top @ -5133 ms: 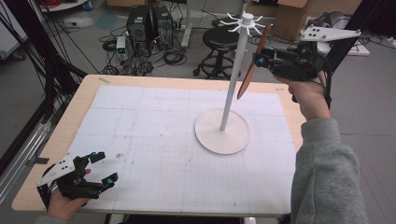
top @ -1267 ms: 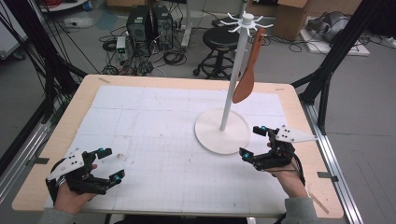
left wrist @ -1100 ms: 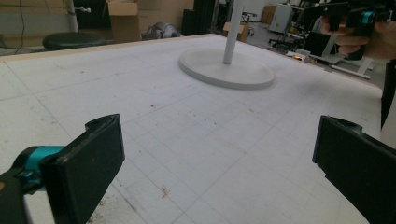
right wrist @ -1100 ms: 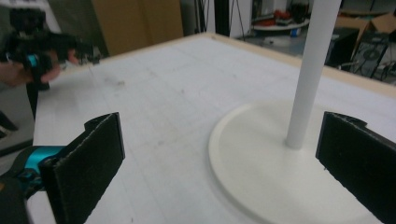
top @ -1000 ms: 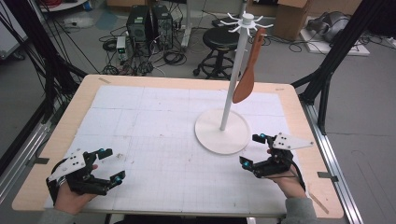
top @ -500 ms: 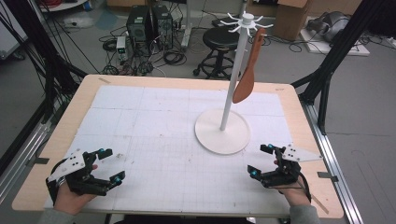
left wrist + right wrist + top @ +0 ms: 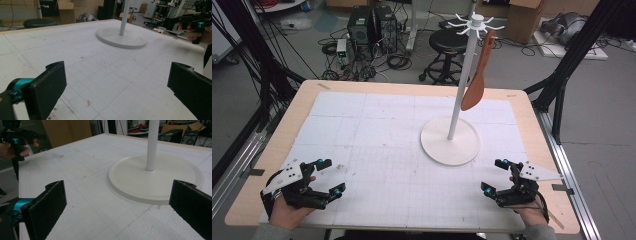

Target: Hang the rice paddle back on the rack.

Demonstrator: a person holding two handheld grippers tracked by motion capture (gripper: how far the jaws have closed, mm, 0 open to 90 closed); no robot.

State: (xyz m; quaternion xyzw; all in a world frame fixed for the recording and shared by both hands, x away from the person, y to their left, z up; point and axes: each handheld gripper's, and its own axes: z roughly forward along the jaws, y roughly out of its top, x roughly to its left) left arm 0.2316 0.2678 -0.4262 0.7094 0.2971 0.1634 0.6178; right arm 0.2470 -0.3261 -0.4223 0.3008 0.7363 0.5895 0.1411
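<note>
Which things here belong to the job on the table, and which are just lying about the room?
Job:
- white stand
- wooden spatula hanging from a hook at the top of the stand
- left gripper, open
- right gripper, open

Lying about:
- black stool
- computer towers
- cardboard box
- floor cables
</note>
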